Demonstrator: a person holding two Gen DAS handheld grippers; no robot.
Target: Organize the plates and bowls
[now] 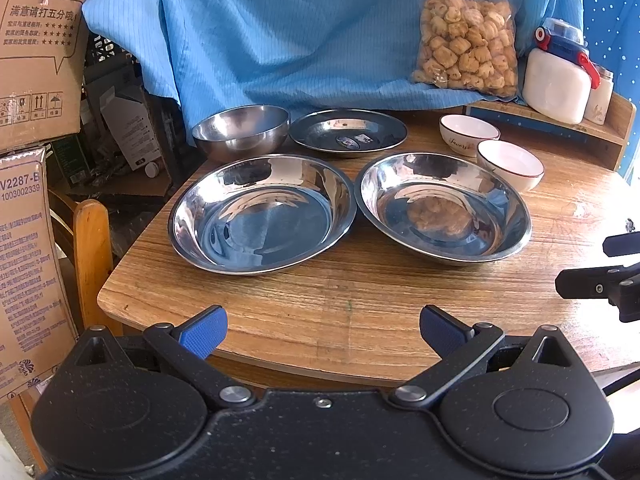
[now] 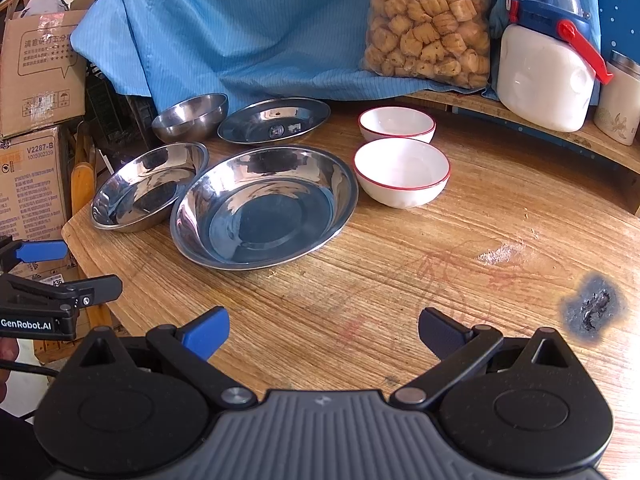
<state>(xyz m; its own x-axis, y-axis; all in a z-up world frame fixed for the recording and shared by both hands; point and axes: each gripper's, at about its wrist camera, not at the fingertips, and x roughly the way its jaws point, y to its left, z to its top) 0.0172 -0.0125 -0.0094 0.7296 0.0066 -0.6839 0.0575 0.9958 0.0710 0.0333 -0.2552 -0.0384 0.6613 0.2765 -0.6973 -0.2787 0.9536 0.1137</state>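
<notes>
Two wide steel plates lie side by side on the wooden table [image 1: 360,292]: the left plate [image 1: 262,212] [image 2: 146,186] and the right plate [image 1: 442,206] [image 2: 264,208]. Behind them stand a steel bowl [image 1: 240,130] [image 2: 190,116] and a small dark steel plate [image 1: 347,133] [image 2: 274,120]. Two white red-rimmed bowls stand to the right, the far one [image 1: 469,130] [image 2: 396,123] and the near one [image 1: 510,164] [image 2: 401,170]. My left gripper [image 1: 323,330] is open and empty above the table's near edge. My right gripper [image 2: 323,330] is open and empty, in front of the plates.
A bag of puffed snacks [image 2: 430,20] leans on blue cloth [image 1: 280,32] at the back. A white bottle [image 2: 546,76] with blue cap stands on a raised shelf [image 2: 580,136]. Cardboard boxes [image 1: 28,208] and a wooden chair back [image 1: 92,260] stand left of the table. A burn mark [image 2: 592,306] scars the tabletop.
</notes>
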